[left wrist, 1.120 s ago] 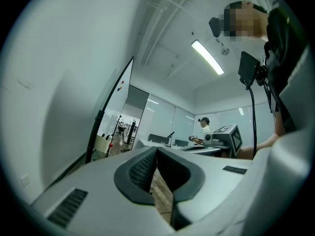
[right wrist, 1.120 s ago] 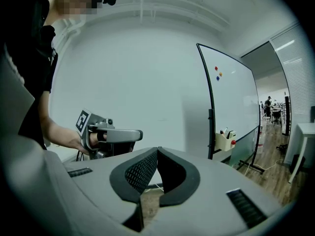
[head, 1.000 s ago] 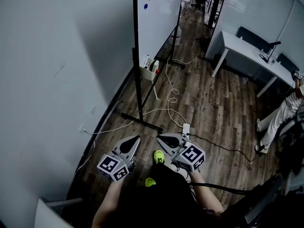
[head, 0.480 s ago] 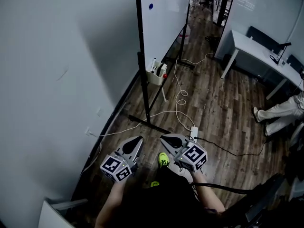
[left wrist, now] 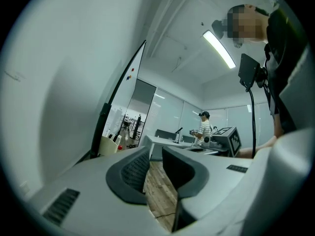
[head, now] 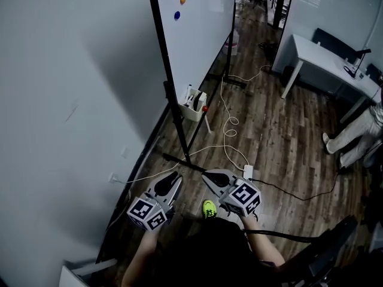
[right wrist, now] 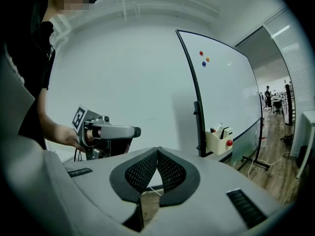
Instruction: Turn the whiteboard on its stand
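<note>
Whiteboard (head: 200,34) ahead by the wall, well apart from both tongs. Looks stiff, broad, slick-faced; calls for a hold on the dark frame edge (head: 163,46). Left tongs (head: 175,178) just parting, empty; right tongs (head: 208,173) pressed together, empty.

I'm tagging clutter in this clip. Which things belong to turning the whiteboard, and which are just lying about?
For the job: whiteboard; its stand; left gripper, jaws just opening, nothing between them; right gripper, shut and empty.
Lying about: marker holder, magnets, floor cables, power strip, desk.
</note>
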